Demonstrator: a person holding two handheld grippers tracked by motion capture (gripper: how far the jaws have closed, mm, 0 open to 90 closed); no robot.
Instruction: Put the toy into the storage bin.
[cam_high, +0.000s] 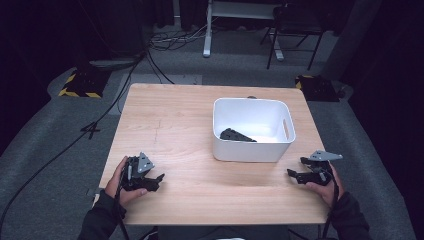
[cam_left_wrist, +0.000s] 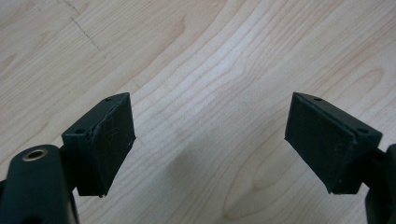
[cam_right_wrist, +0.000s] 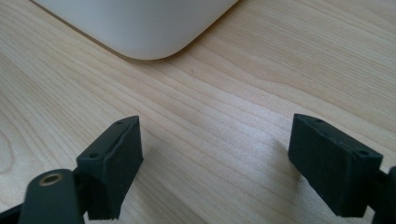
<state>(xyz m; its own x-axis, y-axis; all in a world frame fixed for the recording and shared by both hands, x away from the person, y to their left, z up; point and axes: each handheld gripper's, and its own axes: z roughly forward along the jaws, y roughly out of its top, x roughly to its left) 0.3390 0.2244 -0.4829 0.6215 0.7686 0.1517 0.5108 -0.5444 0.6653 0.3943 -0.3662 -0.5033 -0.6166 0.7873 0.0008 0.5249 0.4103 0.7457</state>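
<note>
Wood table (cam_high: 175, 120) bare except white bin (cam_high: 253, 150), right of centre, within reach of both hands. Bin holds dark flat item (cam_high: 236, 135), angular, black, lying on bin floor near front-left corner; likely already dropped in. Left gripper (cam_high: 159, 177) low at table's near-left edge, jaws apart, nothing between. Right gripper (cam_high: 293, 173) near bin's front-right corner, jaws wide, empty, aimed toward bin.

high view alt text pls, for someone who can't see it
A white bin sits right of centre on a wooden table, with a dark flat object lying inside it. A person's hands hold the left claw and right claw near the table's front corners, both open and empty.
</note>
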